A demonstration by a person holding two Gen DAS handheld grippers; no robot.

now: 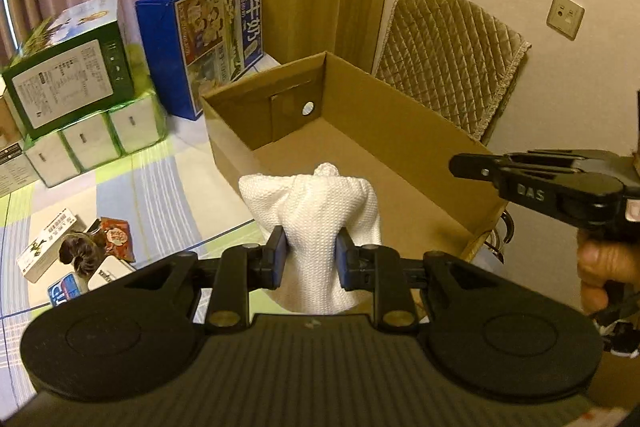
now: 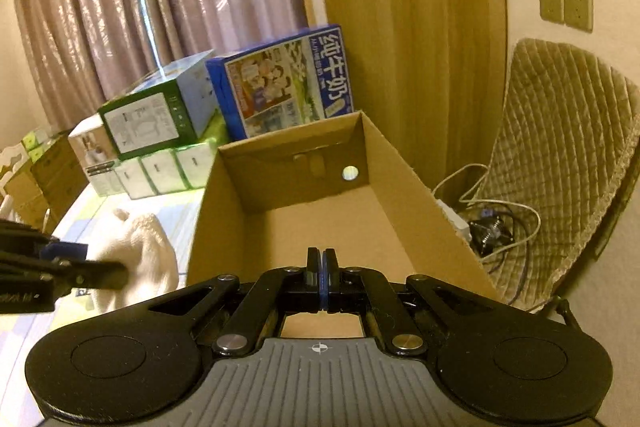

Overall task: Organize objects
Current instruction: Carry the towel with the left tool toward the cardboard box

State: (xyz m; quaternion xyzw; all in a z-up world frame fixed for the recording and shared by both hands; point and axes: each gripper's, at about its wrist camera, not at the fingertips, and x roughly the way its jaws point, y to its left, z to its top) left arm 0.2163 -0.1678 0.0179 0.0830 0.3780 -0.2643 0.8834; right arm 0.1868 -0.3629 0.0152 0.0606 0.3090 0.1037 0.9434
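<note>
At far left on the patterned bench surface [image 1: 168,187] lie a few small items: a white packet [image 1: 46,245], a dark hair clip [image 1: 78,255] and a red sachet [image 1: 116,235]; I count three clearly, with more cut off at the edge. Behind stand a green carton [image 1: 68,75] on a wrapped pack of white boxes [image 1: 96,143], three faces showing, and one blue milk carton [image 1: 208,39]. Centre, the left tool [image 1: 310,259] pinches one white cloth [image 1: 316,223] at its waist, held just at the near-left wall of the one open cardboard box [image 1: 400,131], whose visible floor is bare. Soft and light, the cloth should squash and sag, so a mid-bundle grip suits. Right, the right tool [image 2: 323,277] hovers with pads pressed together, holding nothing.
</note>
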